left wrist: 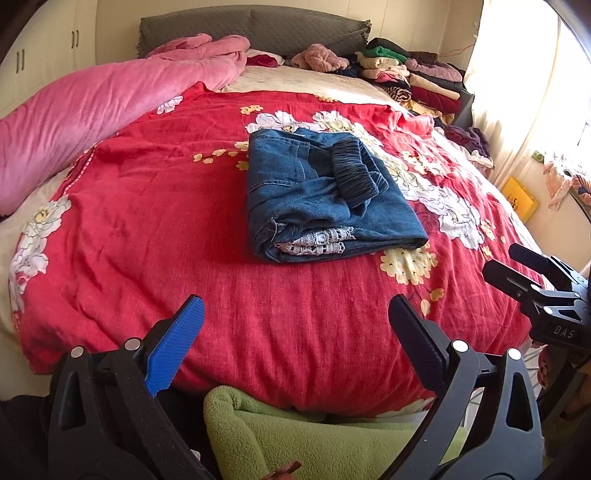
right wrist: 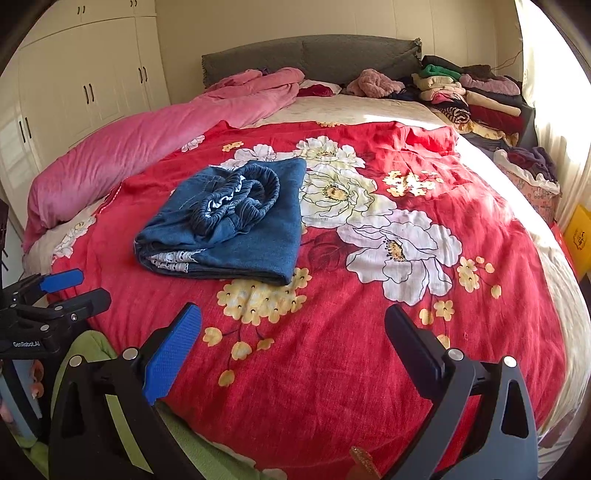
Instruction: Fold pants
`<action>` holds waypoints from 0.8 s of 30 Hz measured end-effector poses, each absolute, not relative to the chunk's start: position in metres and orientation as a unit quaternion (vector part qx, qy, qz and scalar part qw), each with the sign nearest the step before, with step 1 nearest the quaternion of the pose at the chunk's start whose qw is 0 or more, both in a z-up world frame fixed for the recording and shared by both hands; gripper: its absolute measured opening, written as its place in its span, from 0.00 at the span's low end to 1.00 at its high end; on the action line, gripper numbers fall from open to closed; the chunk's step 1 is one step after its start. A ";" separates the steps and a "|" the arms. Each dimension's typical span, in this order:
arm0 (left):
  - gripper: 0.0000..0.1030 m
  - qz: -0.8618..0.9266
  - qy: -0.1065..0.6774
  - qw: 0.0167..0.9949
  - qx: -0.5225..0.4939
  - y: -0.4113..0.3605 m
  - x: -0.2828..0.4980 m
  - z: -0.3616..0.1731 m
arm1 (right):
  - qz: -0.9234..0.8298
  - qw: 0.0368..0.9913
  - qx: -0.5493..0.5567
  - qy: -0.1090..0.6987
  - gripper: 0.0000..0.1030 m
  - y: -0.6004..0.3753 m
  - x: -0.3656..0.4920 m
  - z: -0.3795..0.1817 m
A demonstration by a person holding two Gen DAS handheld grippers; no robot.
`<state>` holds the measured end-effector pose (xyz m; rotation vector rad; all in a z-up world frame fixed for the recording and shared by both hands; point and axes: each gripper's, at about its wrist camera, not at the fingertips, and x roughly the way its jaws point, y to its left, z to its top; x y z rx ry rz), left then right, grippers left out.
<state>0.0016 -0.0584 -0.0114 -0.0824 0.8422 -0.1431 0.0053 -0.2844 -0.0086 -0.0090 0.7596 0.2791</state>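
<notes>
Blue denim pants [left wrist: 325,195] lie folded into a compact bundle on the red flowered bedspread [left wrist: 147,221], elastic waistband on top and white lace trim showing at the near edge. My left gripper [left wrist: 295,317] hovers open near the bed's front edge, well short of the pants, nothing between its fingers. In the right wrist view the same pants [right wrist: 229,225] sit left of centre and my right gripper [right wrist: 291,325] is open and empty above the bedspread [right wrist: 332,369]. Each gripper shows at the side of the other's view: the right one [left wrist: 517,266], the left one [right wrist: 79,286].
A pink duvet [left wrist: 92,110] is bunched along the bed's left side. Stacks of folded clothes [left wrist: 417,74] sit at the far right by the grey headboard [left wrist: 258,26]. A green fleece sleeve [left wrist: 295,435] is below the left gripper. White wardrobes [right wrist: 85,85] stand left; a curtained window is right.
</notes>
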 end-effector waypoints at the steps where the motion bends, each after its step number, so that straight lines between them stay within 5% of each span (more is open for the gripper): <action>1: 0.91 -0.069 0.409 0.909 -0.041 -0.058 0.002 -0.011 | 0.136 0.919 -0.007 0.370 0.96 -0.283 0.005 -0.008; 24: 0.91 -0.057 0.408 0.910 -0.040 -0.053 0.000 -0.007 | 0.139 0.916 -0.010 0.377 0.96 -0.280 0.004 -0.011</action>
